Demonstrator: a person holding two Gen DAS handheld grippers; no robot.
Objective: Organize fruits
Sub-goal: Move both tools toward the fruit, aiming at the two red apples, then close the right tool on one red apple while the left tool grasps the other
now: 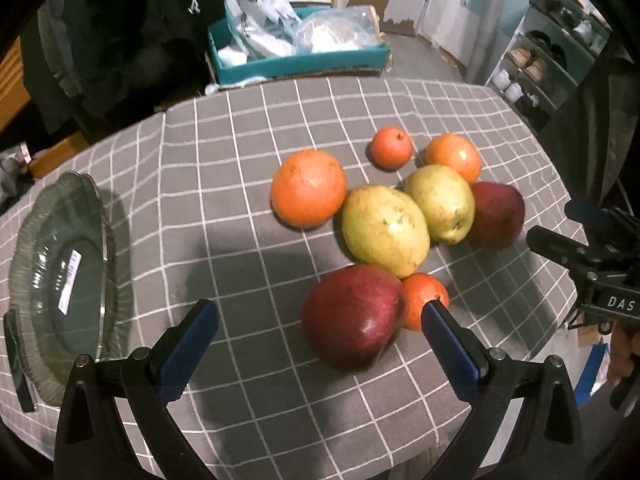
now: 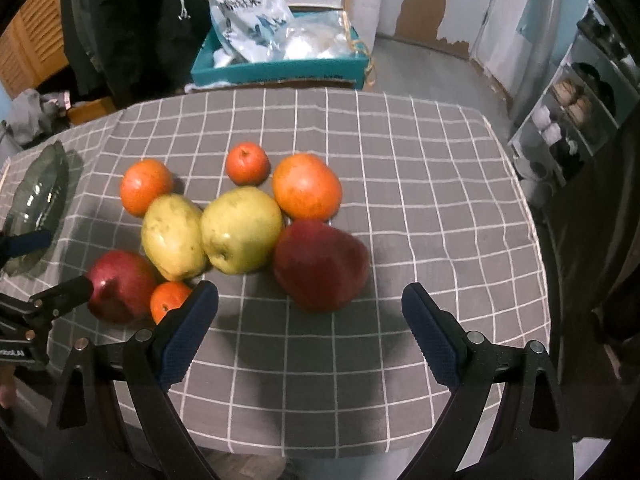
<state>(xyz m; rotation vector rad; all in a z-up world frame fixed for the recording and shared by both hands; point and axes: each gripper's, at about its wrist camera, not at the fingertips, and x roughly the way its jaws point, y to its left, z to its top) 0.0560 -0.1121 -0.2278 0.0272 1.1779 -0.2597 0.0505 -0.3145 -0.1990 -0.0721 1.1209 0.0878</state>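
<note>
Fruits [image 1: 384,228] crowd our tabletop [image 1: 240,208], glass dish [image 1: 60,280] far left holding none; left tool [image 1: 320,320] and right tool [image 2: 310,304] gape wide, empty.

A table covered in a grey cloth with a white grid [image 2: 400,184] carries everything. At its left edge sits a glass bowl [image 1: 60,264] (a label shows through its base). Right of centre the fruit lies clustered: two yellow-green pears [image 2: 172,236] [image 2: 240,228] touching side by side, a red apple [image 2: 320,264] to their right, another red apple [image 1: 352,316] nearest, and oranges [image 1: 308,188] around them.
</note>
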